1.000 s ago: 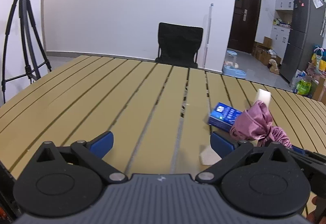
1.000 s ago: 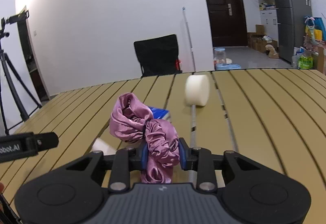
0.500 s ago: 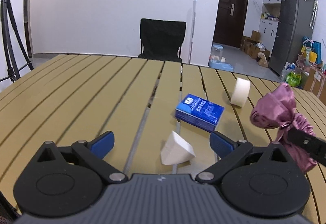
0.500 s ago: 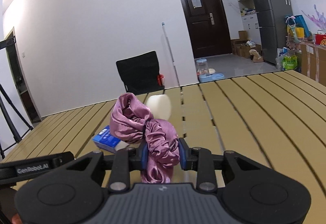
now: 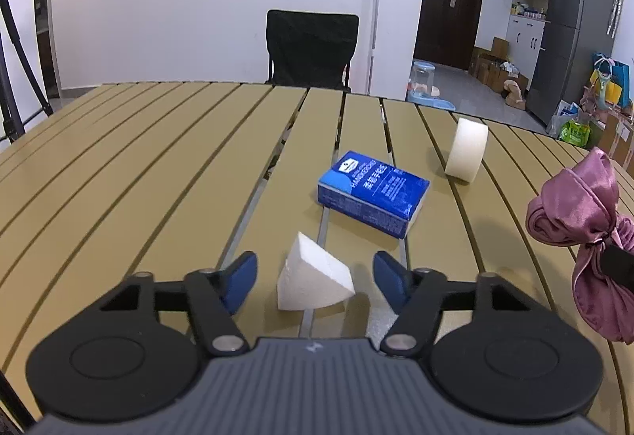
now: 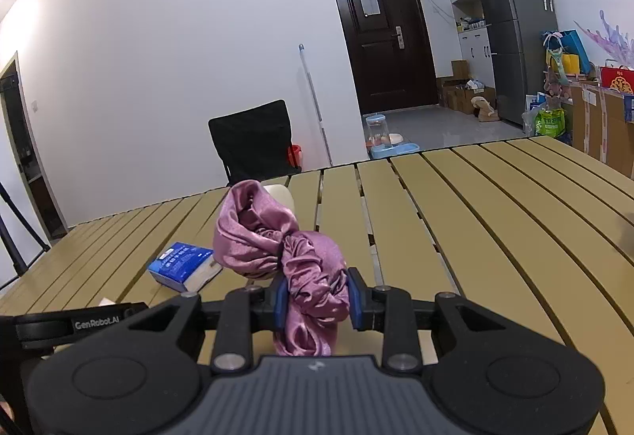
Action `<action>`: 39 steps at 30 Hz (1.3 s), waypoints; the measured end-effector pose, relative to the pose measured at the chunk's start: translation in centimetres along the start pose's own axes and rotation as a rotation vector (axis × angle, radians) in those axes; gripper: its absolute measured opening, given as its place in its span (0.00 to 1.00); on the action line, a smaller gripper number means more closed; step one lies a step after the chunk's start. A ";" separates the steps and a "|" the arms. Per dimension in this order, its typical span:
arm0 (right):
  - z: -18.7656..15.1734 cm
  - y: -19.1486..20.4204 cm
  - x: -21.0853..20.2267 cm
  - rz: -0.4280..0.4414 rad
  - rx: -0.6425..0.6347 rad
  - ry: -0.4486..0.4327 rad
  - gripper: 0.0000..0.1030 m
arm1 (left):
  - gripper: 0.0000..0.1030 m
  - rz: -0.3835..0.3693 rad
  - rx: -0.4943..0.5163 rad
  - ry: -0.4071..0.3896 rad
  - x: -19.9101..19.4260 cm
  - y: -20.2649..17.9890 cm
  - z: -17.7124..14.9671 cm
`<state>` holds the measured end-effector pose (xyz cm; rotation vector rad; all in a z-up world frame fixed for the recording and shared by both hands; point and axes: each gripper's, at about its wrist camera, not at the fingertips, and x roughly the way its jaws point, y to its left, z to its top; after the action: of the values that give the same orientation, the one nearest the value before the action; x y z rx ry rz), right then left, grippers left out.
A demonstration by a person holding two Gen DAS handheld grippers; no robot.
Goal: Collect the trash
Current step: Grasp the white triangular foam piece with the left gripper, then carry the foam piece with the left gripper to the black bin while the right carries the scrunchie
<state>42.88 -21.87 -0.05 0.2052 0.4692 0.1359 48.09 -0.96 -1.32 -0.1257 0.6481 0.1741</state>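
Showing only leftward: foam wedge (image 5: 313, 278) between left claw (image 5: 315, 278) pads.

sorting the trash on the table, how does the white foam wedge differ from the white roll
The foam wedge is angular with flat faces; the white roll is round and stands on its edge. The wedge sits between the left gripper fingers, untouched; the roll lies farther off, beyond the blue pack. Both are white and rest on the table.

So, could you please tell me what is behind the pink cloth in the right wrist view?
Behind the pink cloth a white foam roll peeks out, mostly covered. The table behind is partly hidden too.
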 end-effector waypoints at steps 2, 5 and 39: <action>0.0 0.0 0.0 0.000 -0.002 0.002 0.28 | 0.46 0.002 -0.008 0.011 0.3 0.0 -0.1; 0.0 0.0 -0.1 0.001 -0.004 0.002 0.28 | 0.38 -0.008 -0.019 0.022 0.6 0.2 -0.3; -0.9 0.1 -5.1 0.054 -0.016 -0.038 0.28 | 0.32 -0.044 0.010 -0.146 -9.2 1.8 -1.6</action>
<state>37.90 -22.53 1.41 0.2043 0.4252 0.1885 39.56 -0.59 2.89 -0.1168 0.5002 0.1363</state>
